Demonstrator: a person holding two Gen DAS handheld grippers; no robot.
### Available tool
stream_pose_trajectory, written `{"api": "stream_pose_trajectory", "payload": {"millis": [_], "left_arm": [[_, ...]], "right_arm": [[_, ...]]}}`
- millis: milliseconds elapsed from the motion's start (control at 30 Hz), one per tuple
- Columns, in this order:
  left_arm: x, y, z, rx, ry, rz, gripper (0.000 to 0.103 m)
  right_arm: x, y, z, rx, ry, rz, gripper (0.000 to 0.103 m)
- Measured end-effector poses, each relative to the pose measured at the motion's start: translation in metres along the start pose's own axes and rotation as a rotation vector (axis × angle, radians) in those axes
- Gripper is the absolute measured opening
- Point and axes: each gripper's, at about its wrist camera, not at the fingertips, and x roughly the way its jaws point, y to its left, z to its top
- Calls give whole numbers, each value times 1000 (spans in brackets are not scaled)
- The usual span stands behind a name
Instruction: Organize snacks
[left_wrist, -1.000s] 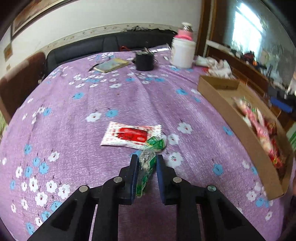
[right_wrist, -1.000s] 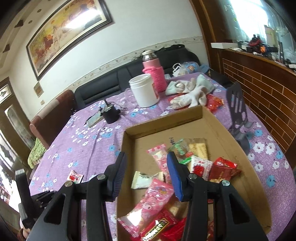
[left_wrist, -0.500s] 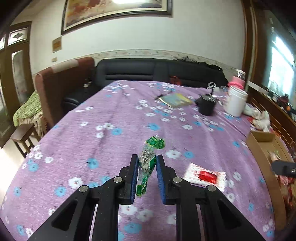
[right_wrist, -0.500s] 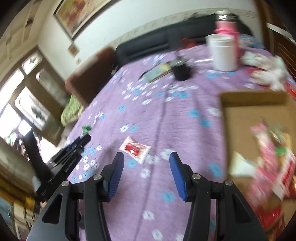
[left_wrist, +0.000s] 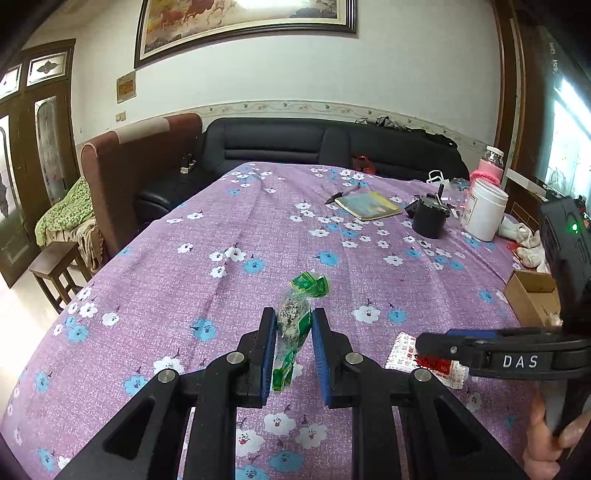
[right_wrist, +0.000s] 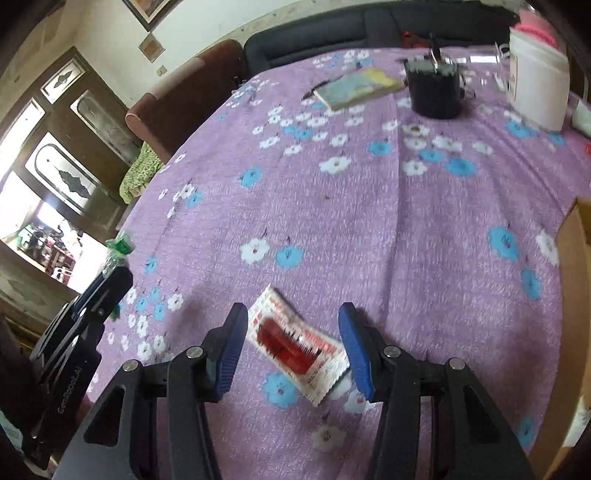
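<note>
My left gripper (left_wrist: 293, 325) is shut on a green-wrapped candy (left_wrist: 295, 321) and holds it clear of the purple flowered tablecloth (left_wrist: 229, 266). That candy's green end (right_wrist: 120, 247) shows above the left gripper at the left edge of the right wrist view. A red and white snack packet (right_wrist: 295, 343) lies flat on the cloth. My right gripper (right_wrist: 291, 321) hovers over it, jaws opening, the packet between the fingers with gaps on both sides. In the left wrist view the right gripper's fingers (left_wrist: 461, 347) cover part of the packet (left_wrist: 406, 350).
A cardboard box (left_wrist: 532, 299) stands at the right edge of the table. At the far end are a black cup (right_wrist: 436, 88), a white jar (right_wrist: 539, 88), a booklet (right_wrist: 358, 88) and crumpled white cloth (left_wrist: 524, 236). A dark sofa and a brown armchair stand behind.
My right gripper swung left from above the box of snacks and came down over the red and white packet, jaws widening. My left gripper lifted the green candy off the cloth and turned left.
</note>
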Motion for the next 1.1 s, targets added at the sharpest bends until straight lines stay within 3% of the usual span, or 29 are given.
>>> {"api": "stream_pose_trajectory", "payload": {"millis": [133, 233, 267, 300, 333, 367, 433, 533, 767, 1100], "left_arm": [[-2, 1, 0, -5, -6, 0, 20], [-1, 3, 0, -12, -2, 0, 20], [-1, 3, 0, -13, -2, 2, 20], [0, 2, 0, -12, -1, 3, 20], [1, 2, 0, -10, 3, 3, 20], [1, 1, -1, -9, 5, 3, 20], [2, 0, -1, -2, 8, 1, 20], [2, -4, -4, 13, 8, 0, 20], [1, -20, -10, 70, -6, 5, 20], [-2, -31, -13, 121, -45, 33, 20]], "right_arm": [[1, 17, -13, -79, 27, 2, 61], [2, 38, -27, -193, 11, -131, 62], [3, 43, -31, -214, 0, -165, 58], [4, 47, -34, -235, -11, -209, 40], [5, 51, -37, -259, -23, -267, 32], [5, 54, -39, -279, -35, -295, 31], [2, 52, -43, -259, -41, -267, 28], [-10, 51, -52, -238, -76, -304, 28], [-54, 41, -60, -158, -246, -290, 28], [-65, 17, -57, -87, -274, -247, 28]]}}
